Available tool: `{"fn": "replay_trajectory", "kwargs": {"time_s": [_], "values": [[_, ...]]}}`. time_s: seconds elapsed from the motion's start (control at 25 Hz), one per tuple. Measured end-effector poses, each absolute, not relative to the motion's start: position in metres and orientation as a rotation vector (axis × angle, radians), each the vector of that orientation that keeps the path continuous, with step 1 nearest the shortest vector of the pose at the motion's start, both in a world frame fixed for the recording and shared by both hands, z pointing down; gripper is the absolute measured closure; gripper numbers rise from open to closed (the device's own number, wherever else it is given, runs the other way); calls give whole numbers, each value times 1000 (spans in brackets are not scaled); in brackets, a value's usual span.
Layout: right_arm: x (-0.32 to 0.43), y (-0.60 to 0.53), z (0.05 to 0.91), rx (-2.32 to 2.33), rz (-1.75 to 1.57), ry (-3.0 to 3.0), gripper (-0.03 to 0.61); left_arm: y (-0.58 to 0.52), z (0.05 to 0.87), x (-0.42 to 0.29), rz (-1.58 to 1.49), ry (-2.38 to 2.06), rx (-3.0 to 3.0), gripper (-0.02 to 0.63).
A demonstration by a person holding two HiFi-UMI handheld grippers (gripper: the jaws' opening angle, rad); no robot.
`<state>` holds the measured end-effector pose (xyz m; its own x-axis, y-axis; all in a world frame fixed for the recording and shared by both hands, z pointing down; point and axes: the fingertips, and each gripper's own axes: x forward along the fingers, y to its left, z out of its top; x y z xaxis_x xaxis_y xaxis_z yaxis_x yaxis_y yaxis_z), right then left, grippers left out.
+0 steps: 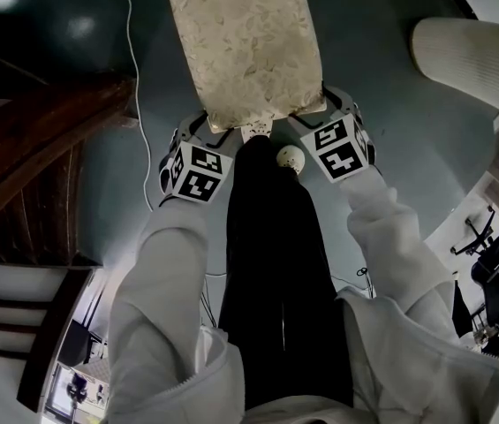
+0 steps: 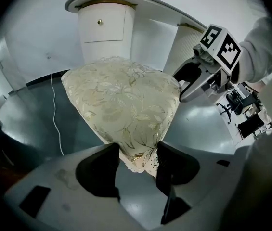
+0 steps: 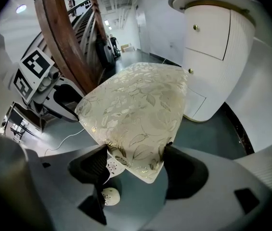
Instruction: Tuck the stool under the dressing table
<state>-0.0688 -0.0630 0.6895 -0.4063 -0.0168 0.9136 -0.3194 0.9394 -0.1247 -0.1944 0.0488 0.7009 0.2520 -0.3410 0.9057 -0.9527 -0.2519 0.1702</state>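
Note:
The stool's cream, leaf-patterned cushion [image 1: 245, 47] [image 2: 126, 105] [image 3: 136, 114] stands on the dark floor just ahead of me. My left gripper [image 1: 216, 124] [image 2: 138, 155] has the cushion's near left corner between its open jaws. The near right corner sits the same way in my right gripper [image 1: 320, 106] [image 3: 136, 160], whose jaws are also open. On both, the fingertips stand close against the fabric edges. Beyond the stool is the white dressing table [image 2: 104, 28] [image 3: 213, 57], a drawer pedestal under a curved top. A white ball foot [image 1: 290, 157] [image 3: 110, 195] shows under the seat.
A dark wooden stair rail [image 1: 37, 148] [image 3: 63, 42] rises on the left. A white cable [image 1: 134, 87] [image 2: 56, 114] trails over the floor left of the stool. The table's white curved top [image 1: 479, 56] shows at the upper right. My dark trouser leg [image 1: 271, 263] is behind the stool.

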Motion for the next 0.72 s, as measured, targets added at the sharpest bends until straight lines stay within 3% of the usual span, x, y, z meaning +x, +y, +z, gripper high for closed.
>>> {"fn": "replay_trajectory", "kwargs": {"time_s": [0.72], "values": [[-32,-37,686,491,532,-1920,181,29,701,-186,1142,-1100,1880,371]]}}
